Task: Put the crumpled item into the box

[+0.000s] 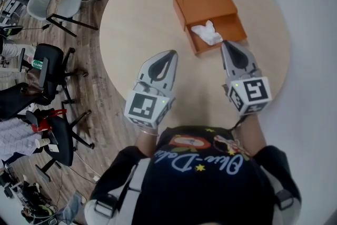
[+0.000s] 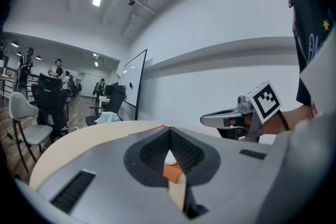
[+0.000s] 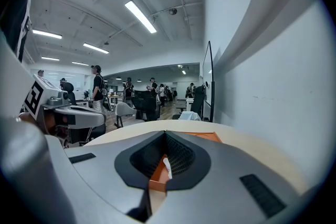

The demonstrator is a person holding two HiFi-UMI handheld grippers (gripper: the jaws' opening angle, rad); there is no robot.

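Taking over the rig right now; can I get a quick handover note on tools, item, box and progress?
Left tool: shut, empty, over the table, short of the orange box.
Right tool: shut, empty, tip by the box's near edge.
Crumpled item: white, lying in the open box.
Done: item is in the box.
Left: probably nothing but to draw back.

A round pale wooden table (image 1: 137, 18) fills the upper centre, with a grey office chair (image 1: 58, 2) and a black office chair (image 1: 45, 68) on the brown plank floor (image 1: 100, 108) at left.
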